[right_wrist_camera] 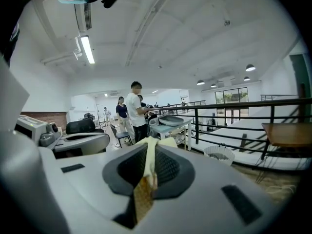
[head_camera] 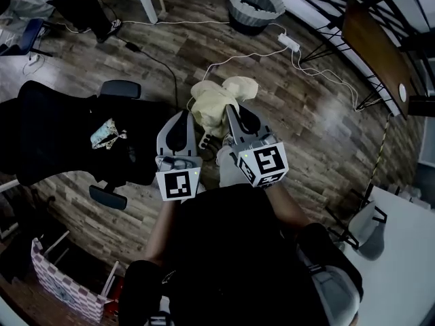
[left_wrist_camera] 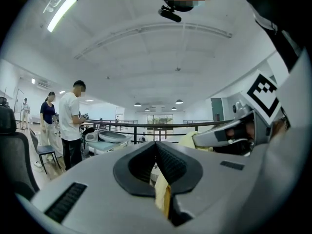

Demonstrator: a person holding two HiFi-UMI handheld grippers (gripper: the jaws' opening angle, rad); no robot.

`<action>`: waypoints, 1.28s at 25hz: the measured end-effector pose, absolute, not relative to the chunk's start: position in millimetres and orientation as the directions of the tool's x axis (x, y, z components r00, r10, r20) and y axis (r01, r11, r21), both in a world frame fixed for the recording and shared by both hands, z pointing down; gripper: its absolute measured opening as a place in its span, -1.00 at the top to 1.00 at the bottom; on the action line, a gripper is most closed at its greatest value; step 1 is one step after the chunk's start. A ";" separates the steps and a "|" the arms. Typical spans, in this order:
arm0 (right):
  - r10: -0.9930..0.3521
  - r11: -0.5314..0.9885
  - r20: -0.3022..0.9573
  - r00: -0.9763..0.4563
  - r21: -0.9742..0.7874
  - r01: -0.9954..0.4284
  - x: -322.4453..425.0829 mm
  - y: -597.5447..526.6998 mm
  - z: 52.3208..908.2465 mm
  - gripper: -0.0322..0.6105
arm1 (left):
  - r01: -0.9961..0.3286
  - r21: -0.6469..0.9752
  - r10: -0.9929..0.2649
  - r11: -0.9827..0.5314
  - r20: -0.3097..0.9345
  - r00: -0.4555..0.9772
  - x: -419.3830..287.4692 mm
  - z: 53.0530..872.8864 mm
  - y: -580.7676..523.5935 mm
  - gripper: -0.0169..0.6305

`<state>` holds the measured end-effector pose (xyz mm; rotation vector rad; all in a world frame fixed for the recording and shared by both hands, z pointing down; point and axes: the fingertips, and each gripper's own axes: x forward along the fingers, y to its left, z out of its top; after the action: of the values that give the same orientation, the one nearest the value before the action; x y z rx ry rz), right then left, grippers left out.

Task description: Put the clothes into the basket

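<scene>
Hanging between the two tools, the pale yellow garment (head_camera: 216, 104) was up in the air above the wooden floor (head_camera: 299, 128), bunched into a loose lump just ahead of the person's arms. The left hand-held gripper (head_camera: 183, 122) had its jaws closed on one part of the cloth; in the left gripper view a yellow fold (left_wrist_camera: 163, 195) was pinched between the dark ribbed pads (left_wrist_camera: 170, 162). The right hand-held gripper (head_camera: 235, 117) sat just beside it, jaws likewise clamped on the garment, and in the right gripper view a thin strip of the fabric (right_wrist_camera: 146, 165) ran up between its pads and spilled over the tips. The two grippers were close together, side by side, each with its marker cube facing the head camera.

The grey basket (head_camera: 255, 4), with a ruffled rim, stood on the floor at the top of the head view, well apart from the garment; it also showed in the right gripper view (right_wrist_camera: 218, 154), beyond the railing (right_wrist_camera: 243, 105). A white power strip (head_camera: 289, 43) and its cable lay on the floor between basket and garment. A black office chair (head_camera: 54, 138) stood to the left, with a small crumpled pale item (head_camera: 105, 134) on its seat. Two people (right_wrist_camera: 135, 112) stood farther off in the room.
</scene>
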<state>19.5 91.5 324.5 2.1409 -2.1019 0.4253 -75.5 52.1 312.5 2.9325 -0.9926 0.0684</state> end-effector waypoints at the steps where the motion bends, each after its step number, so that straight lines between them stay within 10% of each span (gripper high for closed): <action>1: -0.962 -0.037 0.275 0.004 -0.118 -0.992 29.6 91.2 324.9 0.81 | -0.606 0.027 -0.603 -0.795 0.060 0.795 -65.2 313.4 50.8 0.91; 32: -0.949 -0.183 0.280 0.146 -0.110 -0.977 259.7 38.3 324.2 0.81 | -0.465 0.019 -0.464 -0.885 0.045 0.885 181.5 304.0 -16.2 0.91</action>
<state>259.7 38.3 324.2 2.3017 -1.9426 0.4399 181.5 -16.2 304.0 3.0217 -0.7447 0.0617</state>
